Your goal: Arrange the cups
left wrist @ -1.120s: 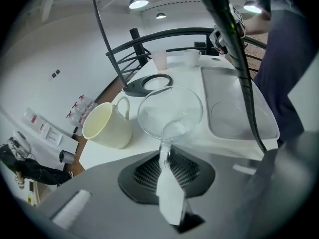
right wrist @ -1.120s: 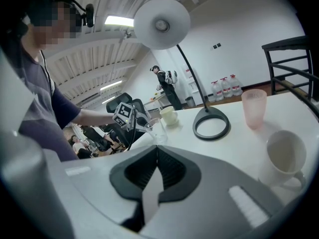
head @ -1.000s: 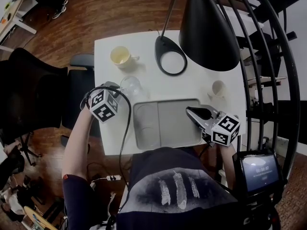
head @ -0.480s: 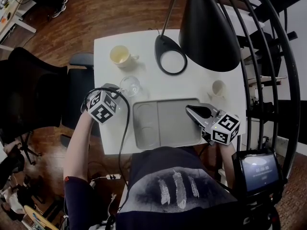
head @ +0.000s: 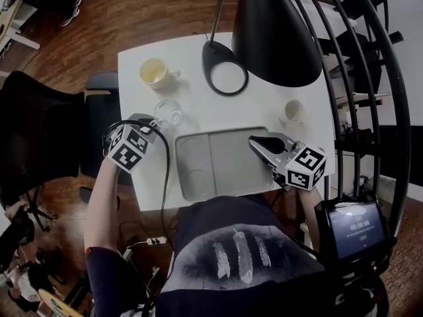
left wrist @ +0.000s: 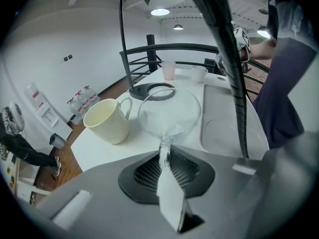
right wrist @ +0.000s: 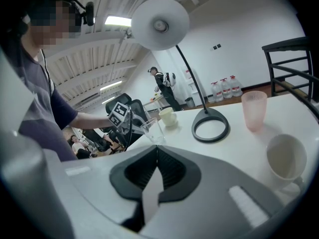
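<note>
Glass cup (left wrist: 168,114), clear and empty, handle pinched by left gripper (left wrist: 164,156).

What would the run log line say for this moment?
left gripper: shut on glass cup handle | right gripper: shut, empty, over tray | cream mug: on table

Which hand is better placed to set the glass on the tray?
Likely left. The left gripper is shut on the glass, beside the tray. The right gripper is shut and empty over the tray's right side.
</note>
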### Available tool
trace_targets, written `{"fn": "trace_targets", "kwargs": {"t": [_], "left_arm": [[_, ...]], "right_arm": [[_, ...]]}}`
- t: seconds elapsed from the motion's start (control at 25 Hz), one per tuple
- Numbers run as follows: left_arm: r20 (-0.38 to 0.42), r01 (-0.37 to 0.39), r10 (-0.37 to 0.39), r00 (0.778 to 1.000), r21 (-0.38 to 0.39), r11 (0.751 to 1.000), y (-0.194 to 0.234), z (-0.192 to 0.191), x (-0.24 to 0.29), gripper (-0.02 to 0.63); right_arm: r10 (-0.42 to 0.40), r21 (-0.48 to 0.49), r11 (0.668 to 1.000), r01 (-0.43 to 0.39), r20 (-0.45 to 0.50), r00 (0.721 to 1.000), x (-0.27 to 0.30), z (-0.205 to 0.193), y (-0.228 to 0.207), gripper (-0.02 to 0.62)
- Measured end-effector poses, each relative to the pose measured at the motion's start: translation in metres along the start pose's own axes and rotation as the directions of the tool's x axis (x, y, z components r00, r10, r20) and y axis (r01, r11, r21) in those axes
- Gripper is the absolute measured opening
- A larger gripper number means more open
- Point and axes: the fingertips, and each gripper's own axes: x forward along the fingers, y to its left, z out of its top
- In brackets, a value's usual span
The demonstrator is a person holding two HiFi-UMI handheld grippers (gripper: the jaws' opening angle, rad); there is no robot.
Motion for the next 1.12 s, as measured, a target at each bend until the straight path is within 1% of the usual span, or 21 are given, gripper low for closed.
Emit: {"fn": "trace_targets", "kwargs": {"t": [0.44,0.72,0.88,1.12], "left_arm": [[0.062,0.003,-0.003,0.998,-0.012,1.000,-0.003,0.018,-0.022,0.055],[0.097,-0.002,-0.003,0.995,0.049,0.999,-0.009,0.042,-0.055,0.056],[0.108,-0.013,0.002,0.994,0.103,0.995,-0.014,0.060,-0.074,0.057],[0.123,0.015,-0.032,0.992,0.138,0.990,-0.036,0.067,-0.081,0.057]], "right_arm": [[0.007,-0.006,1.000,-0.007,0.003,1.000,0.001,-0.001,0.002,0.003],[0.014,-0.012,1.000,-0.014,0.015,1.000,0.000,0.003,0.002,0.003],[0.016,-0.014,1.000,-0.016,0.022,1.000,-0.001,0.005,0.003,0.005],[0.019,-0.012,1.000,-0.019,0.029,0.999,-0.002,0.004,0.004,0.004]]}}
